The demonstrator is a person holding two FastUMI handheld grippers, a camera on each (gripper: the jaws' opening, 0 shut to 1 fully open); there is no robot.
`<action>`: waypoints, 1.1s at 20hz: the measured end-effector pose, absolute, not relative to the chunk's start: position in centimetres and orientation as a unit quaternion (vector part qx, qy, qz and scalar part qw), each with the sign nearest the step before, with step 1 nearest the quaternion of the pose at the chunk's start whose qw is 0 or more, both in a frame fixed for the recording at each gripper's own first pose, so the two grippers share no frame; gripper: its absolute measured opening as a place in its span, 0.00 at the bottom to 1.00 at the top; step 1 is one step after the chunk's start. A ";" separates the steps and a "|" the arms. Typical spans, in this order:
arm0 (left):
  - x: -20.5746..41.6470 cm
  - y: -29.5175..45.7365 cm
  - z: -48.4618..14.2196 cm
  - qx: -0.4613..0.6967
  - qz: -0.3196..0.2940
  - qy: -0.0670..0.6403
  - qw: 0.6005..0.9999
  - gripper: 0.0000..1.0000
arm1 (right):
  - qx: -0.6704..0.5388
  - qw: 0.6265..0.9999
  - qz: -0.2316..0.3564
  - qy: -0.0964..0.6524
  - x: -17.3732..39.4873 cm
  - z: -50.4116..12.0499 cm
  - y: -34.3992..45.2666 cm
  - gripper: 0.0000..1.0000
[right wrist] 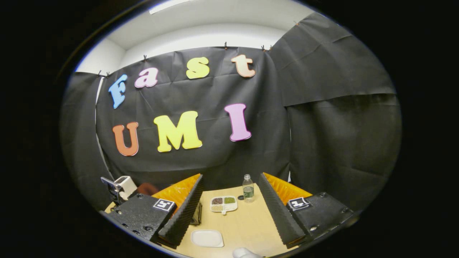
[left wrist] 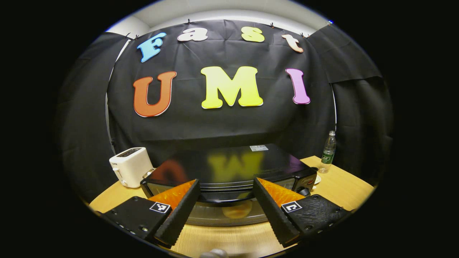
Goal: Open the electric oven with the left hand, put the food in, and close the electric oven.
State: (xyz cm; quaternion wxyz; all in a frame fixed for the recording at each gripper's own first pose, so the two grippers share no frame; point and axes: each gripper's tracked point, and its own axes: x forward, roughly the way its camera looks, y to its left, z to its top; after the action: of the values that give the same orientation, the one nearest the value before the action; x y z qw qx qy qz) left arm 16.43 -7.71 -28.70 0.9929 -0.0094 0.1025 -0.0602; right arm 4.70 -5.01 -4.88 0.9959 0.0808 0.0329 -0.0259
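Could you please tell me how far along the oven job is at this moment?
Nothing looks done yet: the oven door appears closed. In hand: the left hand-held gripper is open, its fingers either side of the door handle, not yet pressing it. The right hand-held gripper is open and empty above the table. Left: opening, loading food, closing.

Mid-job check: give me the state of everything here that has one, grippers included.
Electric oven: door looks closed, handle between the open fingers, not gripped.
Left hand-held gripper: open.
Right hand-held gripper: open, empty.
Water bottle: upright, capped.
White plate: empty.
Divided tray: filled.
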 end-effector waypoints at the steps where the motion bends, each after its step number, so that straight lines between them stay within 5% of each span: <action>1: 16.1 -7.5 -27.8 -0.009 -0.062 0.094 0.994 0.96 | 0.077 0.996 -0.023 0.030 4.8 -4.7 -4.8 0.97; 2: 15.5 -7.3 -26.9 -0.005 -0.059 0.089 0.994 0.88 | 0.075 0.997 -0.020 0.025 4.7 -4.4 -4.5 0.97; 4: 13.9 -6.3 -24.5 -0.010 -0.054 0.077 0.995 0.96 | 0.070 0.997 -0.013 0.016 4.6 -3.7 -3.7 0.97; 18: 0.9 1.9 -4.8 -0.052 0.014 0.001 0.999 0.96 | 0.041 0.999 0.012 0.006 1.7 -1.9 0.0 0.97; 19: 0.2 2.0 -4.4 -0.051 0.012 0.002 0.999 0.86 | 0.040 0.999 0.012 0.008 1.4 -1.9 0.2 0.97; 22: -0.7 1.7 -3.2 -0.059 0.006 0.001 0.998 1.00 | 0.035 0.999 0.010 0.005 0.7 -1.6 0.0 0.97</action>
State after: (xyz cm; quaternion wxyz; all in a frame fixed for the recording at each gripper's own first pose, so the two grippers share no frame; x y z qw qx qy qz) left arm -0.71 1.74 -3.16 0.9982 -0.0595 0.0011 0.0057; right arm 0.69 0.04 -1.58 0.9993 0.0352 0.0054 0.0101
